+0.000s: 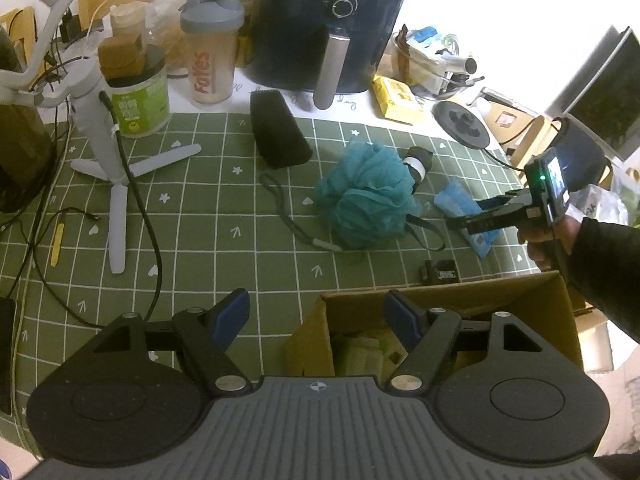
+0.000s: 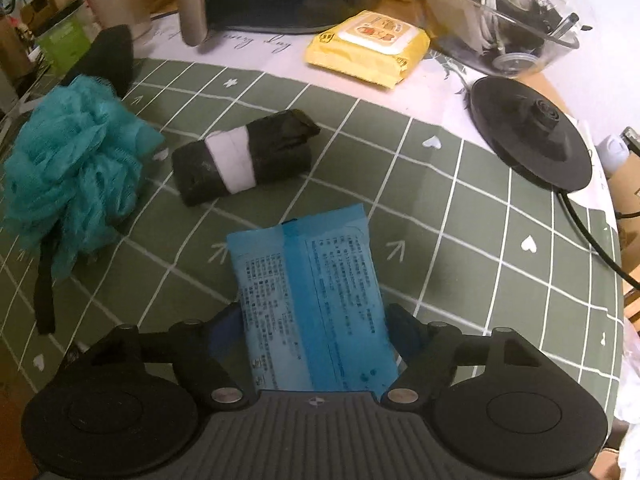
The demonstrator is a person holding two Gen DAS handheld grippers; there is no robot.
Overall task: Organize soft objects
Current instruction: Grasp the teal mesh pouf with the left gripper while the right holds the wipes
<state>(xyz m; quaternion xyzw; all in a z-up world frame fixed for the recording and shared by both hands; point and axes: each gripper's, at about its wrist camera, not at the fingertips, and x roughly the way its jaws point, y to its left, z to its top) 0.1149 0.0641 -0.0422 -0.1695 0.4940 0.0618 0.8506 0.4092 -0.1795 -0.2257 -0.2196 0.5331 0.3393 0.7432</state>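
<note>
Your right gripper [image 2: 314,326] has its fingers on either side of the blue tissue pack [image 2: 308,300], the pack running lengthwise between them. The pads look to be touching its edges, though whether you are already squeezing cannot be told; the pack lies flat on the green checked mat [image 2: 460,208]. Coming in along its length makes sense, since the narrow width fits the jaws and the soft wrapper will give a little.

Your left gripper [image 1: 316,316] is wide open and holds nothing. It hangs over the near edge of the cardboard box [image 1: 560,300], probably so it is ready for the next drop or pick.

In the box you can see pale green and yellowish spongy pieces [image 1: 360,354] (their exact kind is hard to tell). I judge that to be where the soft things go.

Out on the mat lie the teal bath pouf [image 2: 76,164], just beside it a rolled black cloth with a white band [image 2: 240,156], and farther back a dark foam block [image 1: 280,130]. The yellow wipes pack [image 2: 366,48] sits off the mat.
</note>
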